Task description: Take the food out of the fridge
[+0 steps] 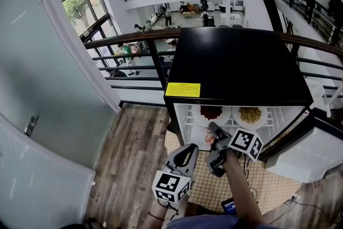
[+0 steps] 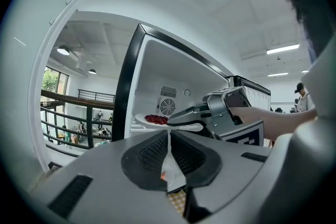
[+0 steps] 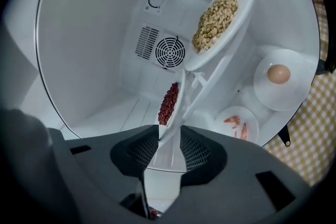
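Note:
The small black fridge (image 1: 236,61) stands open. On its upper shelf are a white plate of red food (image 3: 169,102) and a plate of yellow grains (image 3: 216,21). On the fridge floor below are a plate with an egg (image 3: 273,94) and a plate of shrimp (image 3: 236,122). My right gripper (image 3: 169,136) reaches into the fridge, rolled on its side, shut on the near rim of the red-food plate (image 1: 211,112). My left gripper (image 1: 188,148) hangs shut and empty just outside the fridge, to the left of and behind the right one.
The white fridge door (image 1: 300,153) is swung open at the right. A checkered mat (image 1: 257,185) lies under the fridge on the wood floor. A railing (image 1: 134,40) runs behind it and a glass wall (image 1: 37,88) stands at the left.

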Demonstrator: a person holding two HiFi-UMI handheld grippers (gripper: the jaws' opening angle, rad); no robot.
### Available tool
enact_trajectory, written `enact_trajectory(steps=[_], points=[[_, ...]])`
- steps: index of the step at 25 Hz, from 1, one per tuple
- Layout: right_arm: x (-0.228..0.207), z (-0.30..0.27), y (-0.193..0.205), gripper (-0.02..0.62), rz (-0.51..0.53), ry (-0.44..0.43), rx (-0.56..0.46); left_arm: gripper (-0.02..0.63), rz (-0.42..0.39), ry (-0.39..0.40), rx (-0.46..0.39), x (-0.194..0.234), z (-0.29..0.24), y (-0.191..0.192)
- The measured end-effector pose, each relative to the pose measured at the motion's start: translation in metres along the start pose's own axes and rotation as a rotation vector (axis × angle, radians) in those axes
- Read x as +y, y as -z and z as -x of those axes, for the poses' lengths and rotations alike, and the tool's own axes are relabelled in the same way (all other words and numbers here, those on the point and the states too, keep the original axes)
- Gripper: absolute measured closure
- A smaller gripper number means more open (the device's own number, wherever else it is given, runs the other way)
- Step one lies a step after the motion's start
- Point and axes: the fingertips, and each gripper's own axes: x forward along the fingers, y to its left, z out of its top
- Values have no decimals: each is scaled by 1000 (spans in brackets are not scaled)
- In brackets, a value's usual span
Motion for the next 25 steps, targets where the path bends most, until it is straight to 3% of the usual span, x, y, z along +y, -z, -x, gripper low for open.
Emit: enact_trajectory(steps=[4,6,11,14,18,25], points=[[-1,6,1,477,-35,-17,-4,590,4,9,15,0,-2,4],[2,11,1,532,-51,-35,-9,589,15,12,19,1,-2,4],[2,23,6,539,-73,-75,9,577,104,29,18,5,-4,2],[2,31,8,545,-63,-90,24,505,192,50,-10,7,-7,-3],[3,42,11,552,-36,-98,45,456,292,91,-22,8,-17,-5],[-3,54,17,557,-106,-127,69,350,479,204,-3,3,-37,1]])
